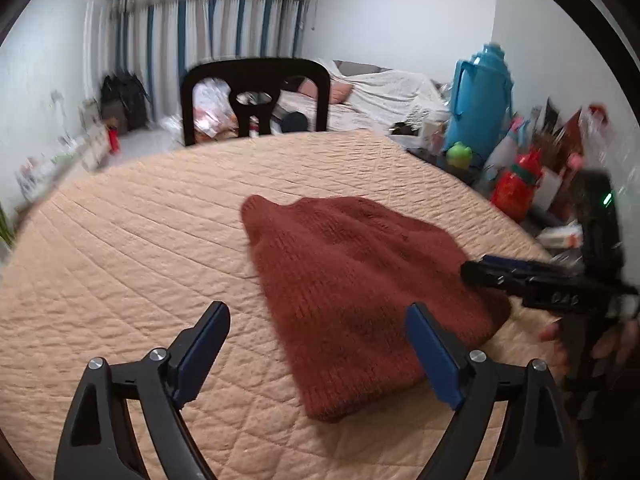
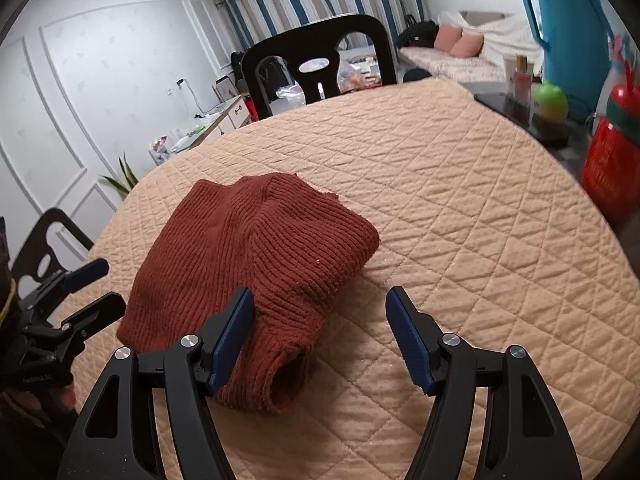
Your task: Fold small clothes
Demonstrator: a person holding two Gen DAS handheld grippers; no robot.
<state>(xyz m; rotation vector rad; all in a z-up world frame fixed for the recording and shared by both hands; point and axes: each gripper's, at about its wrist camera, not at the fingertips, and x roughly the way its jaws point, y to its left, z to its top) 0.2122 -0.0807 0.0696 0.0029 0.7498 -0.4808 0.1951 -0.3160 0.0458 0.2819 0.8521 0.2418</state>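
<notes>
Here, folded rust knit garment (image 2: 256, 264), lengthwise toward camera

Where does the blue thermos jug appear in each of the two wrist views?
Left wrist view: blue thermos jug at upper right, behind the green toy.
Right wrist view: jug cut off at the top right corner.
Shared landmark: the black chair at the table's far edge.

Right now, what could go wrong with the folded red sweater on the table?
1. Both tongs are open and hold nothing, so the red sweater lies loose; its rolled sleeve end near the right tongs might spring open.
2. The left tongs are close to the sweater's edge and could snag the knit and pull the fold apart.
3. The blue flask and red bottle crowd the quilted table's edge; a wide swing could knock them.
</notes>
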